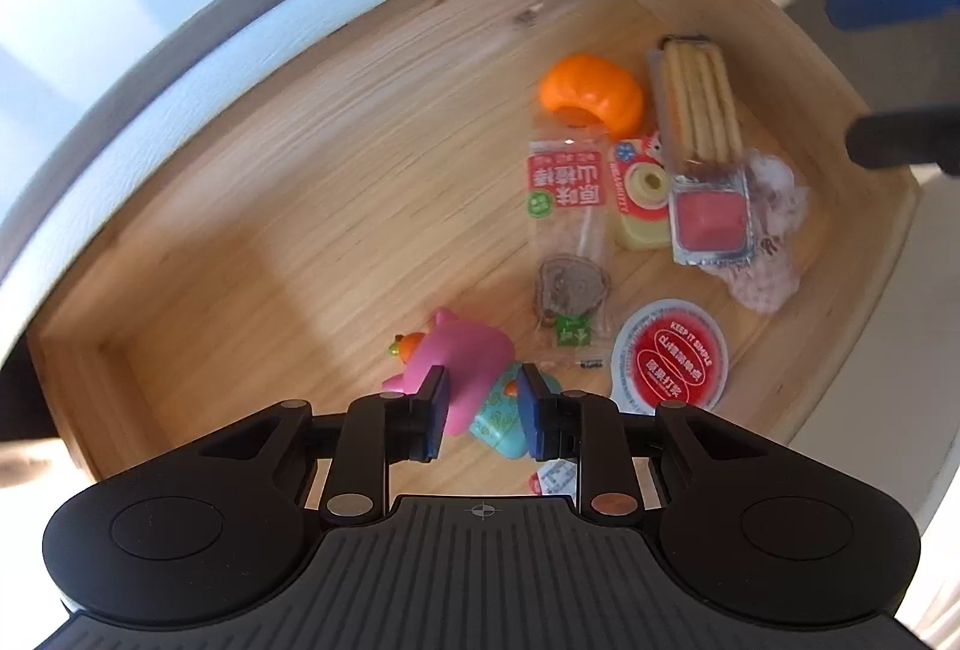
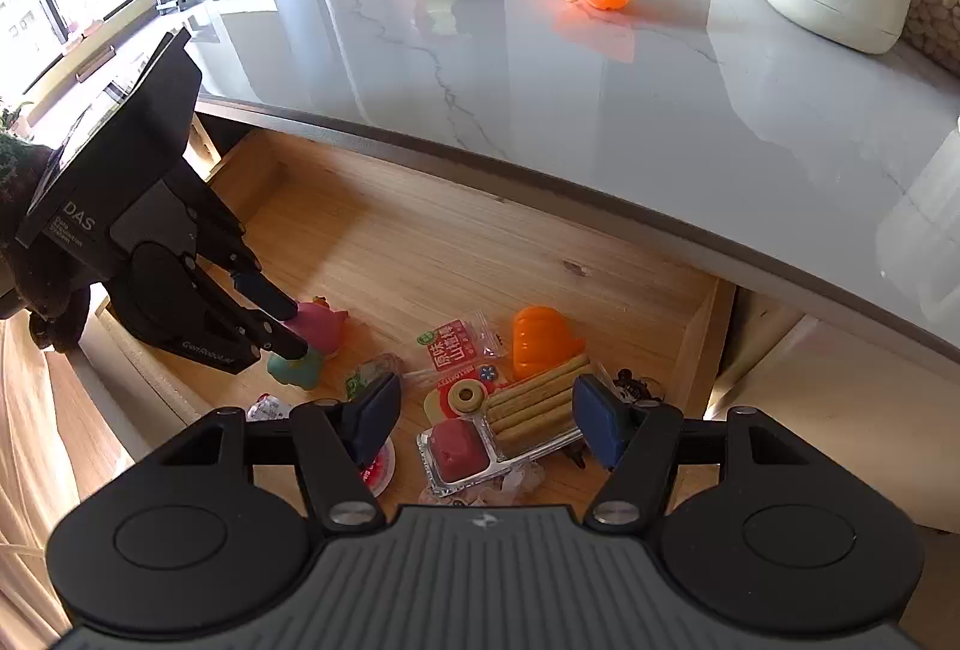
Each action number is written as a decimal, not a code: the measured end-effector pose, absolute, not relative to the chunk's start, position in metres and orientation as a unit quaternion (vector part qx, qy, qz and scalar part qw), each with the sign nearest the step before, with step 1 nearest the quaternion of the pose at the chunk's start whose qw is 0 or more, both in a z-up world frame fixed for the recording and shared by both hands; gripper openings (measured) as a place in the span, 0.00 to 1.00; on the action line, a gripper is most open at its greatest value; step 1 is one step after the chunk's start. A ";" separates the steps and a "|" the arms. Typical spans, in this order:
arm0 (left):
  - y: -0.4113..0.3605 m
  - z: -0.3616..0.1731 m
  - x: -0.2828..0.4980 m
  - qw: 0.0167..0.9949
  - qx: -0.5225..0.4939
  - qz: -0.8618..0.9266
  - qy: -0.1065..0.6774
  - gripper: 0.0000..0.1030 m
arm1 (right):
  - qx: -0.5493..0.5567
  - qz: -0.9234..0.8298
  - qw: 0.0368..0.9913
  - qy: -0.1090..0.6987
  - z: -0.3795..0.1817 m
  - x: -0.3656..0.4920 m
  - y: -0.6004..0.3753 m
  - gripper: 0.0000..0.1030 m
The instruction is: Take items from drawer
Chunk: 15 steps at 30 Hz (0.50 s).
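The left gripper (image 1: 483, 410) seems to pinch the pink toy (image 1: 462, 362) at the near left of the drawer (image 1: 360, 206). The toy looks light, smooth and rounded, so its narrow middle is safest. The right gripper (image 2: 486, 425) hangs open above the cracker tray (image 2: 510, 422).

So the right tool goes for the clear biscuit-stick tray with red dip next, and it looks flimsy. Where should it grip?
Probably across the narrow width of the clear biscuit-stick tray, at the stick end, coming from above. The tray lies flat on other packets, its long sides exposed, and the open right tool already straddles it.
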State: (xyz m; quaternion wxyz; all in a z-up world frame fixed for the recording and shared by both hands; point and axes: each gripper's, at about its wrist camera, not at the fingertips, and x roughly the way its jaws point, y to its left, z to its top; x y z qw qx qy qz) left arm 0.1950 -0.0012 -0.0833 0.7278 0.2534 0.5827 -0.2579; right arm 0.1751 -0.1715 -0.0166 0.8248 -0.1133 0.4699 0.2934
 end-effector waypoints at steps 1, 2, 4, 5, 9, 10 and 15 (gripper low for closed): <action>-0.005 -0.082 0.192 0.733 0.272 -0.270 0.563 0.27 | -0.114 0.292 0.826 0.468 -0.016 0.175 -0.172 0.62; -0.008 -0.079 0.186 0.741 0.291 -0.282 0.536 0.26 | -0.114 0.290 0.829 0.465 -0.015 0.174 -0.173 0.62; -0.019 -0.072 0.174 0.755 0.320 -0.316 0.477 0.26 | -0.114 0.285 0.835 0.458 -0.010 0.172 -0.176 0.62; -0.023 -0.068 0.170 0.758 0.321 -0.332 0.461 0.26 | -0.113 0.282 0.838 0.452 -0.007 0.171 -0.179 0.62; -0.043 -0.052 0.169 0.759 0.260 -0.387 0.454 0.28 | -0.105 0.270 0.853 0.433 0.009 0.171 -0.201 0.62; -0.050 -0.051 0.171 0.760 0.245 -0.390 0.458 0.28 | -0.102 0.262 0.858 0.430 0.013 0.173 -0.207 0.62; -0.101 -0.052 0.174 0.770 0.244 -0.375 0.455 0.28 | -0.027 0.198 0.881 0.430 0.020 0.192 -0.246 0.62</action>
